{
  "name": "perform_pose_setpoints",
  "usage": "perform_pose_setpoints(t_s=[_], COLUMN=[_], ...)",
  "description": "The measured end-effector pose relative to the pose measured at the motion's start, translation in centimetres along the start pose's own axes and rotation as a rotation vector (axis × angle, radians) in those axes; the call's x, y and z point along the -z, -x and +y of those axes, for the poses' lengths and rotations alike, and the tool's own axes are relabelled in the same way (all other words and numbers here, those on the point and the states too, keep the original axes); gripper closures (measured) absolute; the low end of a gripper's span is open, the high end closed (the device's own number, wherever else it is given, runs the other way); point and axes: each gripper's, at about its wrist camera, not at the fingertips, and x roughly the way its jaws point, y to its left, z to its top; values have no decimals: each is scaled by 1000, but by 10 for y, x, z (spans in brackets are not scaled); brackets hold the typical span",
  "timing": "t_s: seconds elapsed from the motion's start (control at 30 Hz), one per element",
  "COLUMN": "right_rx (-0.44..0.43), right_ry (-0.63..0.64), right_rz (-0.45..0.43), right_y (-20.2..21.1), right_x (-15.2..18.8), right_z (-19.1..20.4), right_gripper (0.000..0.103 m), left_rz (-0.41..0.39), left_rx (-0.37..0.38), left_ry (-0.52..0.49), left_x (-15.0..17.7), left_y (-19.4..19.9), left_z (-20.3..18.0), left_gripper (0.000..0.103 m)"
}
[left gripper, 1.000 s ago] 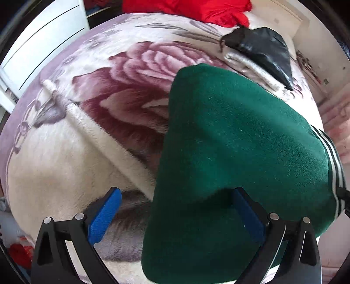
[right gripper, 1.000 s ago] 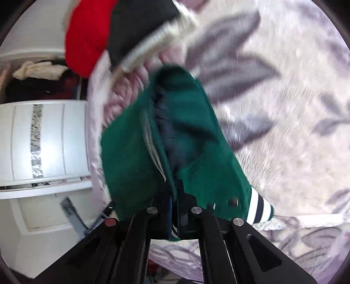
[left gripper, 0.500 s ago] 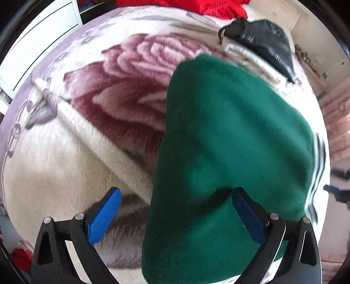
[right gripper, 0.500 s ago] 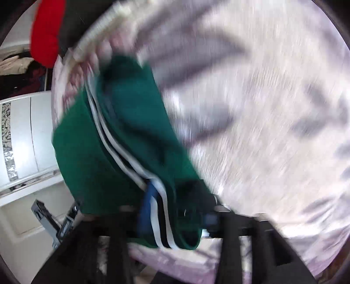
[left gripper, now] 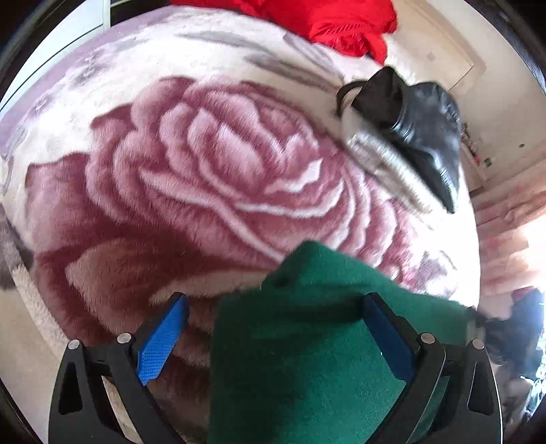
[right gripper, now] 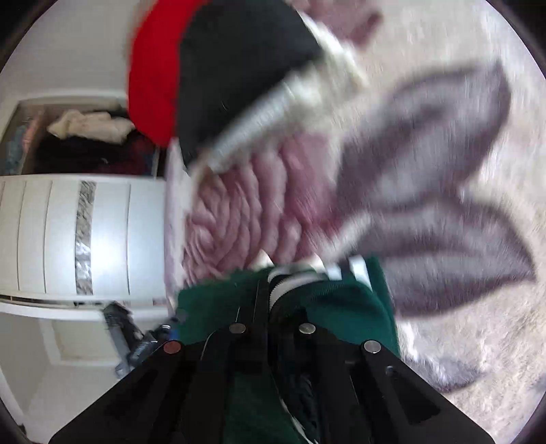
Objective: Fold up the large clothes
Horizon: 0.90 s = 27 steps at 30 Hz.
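Note:
A dark green garment (left gripper: 307, 341) with white and black striped trim is bunched low in the left wrist view, over the rose-patterned blanket (left gripper: 204, 170). My left gripper (left gripper: 273, 328) is open; the green cloth lies between and over its blue pads (left gripper: 160, 341), not pinched. In the right wrist view my right gripper (right gripper: 269, 307) is shut on the garment's striped edge (right gripper: 307, 276), with green cloth (right gripper: 341, 307) draped over the fingers. The view is motion-blurred.
A folded black garment on a grey-white one (left gripper: 409, 123) lies at the far right of the bed, with a red garment (left gripper: 324, 20) behind it. A white wardrobe (right gripper: 85, 235) stands beside the bed. The bed's right edge (left gripper: 474, 239) is near.
The green garment has been pulled toward me and bunched up, now covering much less of the blanket. The right gripper swung with it and stays closed on the striped edge.

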Motion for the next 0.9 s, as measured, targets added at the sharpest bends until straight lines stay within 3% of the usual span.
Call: perform_pose_setpoints(t_s=[0.13, 0.17, 0.2, 0.27, 0.33, 0.37, 0.43, 0.57, 0.7, 0.83, 0.9], right_rx=[151, 187, 221, 291, 319, 306, 278, 288, 336, 543, 566], right_ry=[-83, -96, -100, -70, 14, 71, 200, 450, 698, 954, 1038], right_rz=[168, 190, 192, 161, 121, 122, 180, 398, 579, 713, 766], right_y=[-37, -39, -33, -10, 13, 18, 1, -85, -189, -284, -306], right_x=[2, 1, -2, -5, -7, -8, -14, 1, 45, 95, 111], right_z=[-26, -28, -25, -12, 17, 36, 80, 173, 252, 284, 286], right_gripper=[99, 93, 74, 52, 50, 43, 39, 37, 23, 22, 24], left_rz=[-64, -80, -100, -120, -108, -84, -40, 36, 63, 73, 75], left_rx=[-37, -53, -73, -128, -203, -247, -310, -348, -322, -290, -276], left_ry=[48, 61, 76, 105, 117, 116, 112, 154, 212, 228, 227], left_x=[8, 10, 14, 26, 38, 43, 54, 66, 73, 80, 84], left_y=[33, 42, 51, 67, 72, 70, 61, 40, 28, 25, 24], left_z=[18, 25, 34, 54, 71, 78, 91, 112, 131, 137, 137], left_gripper=[0, 0, 0, 0, 0, 0, 0, 0, 0, 0, 0])
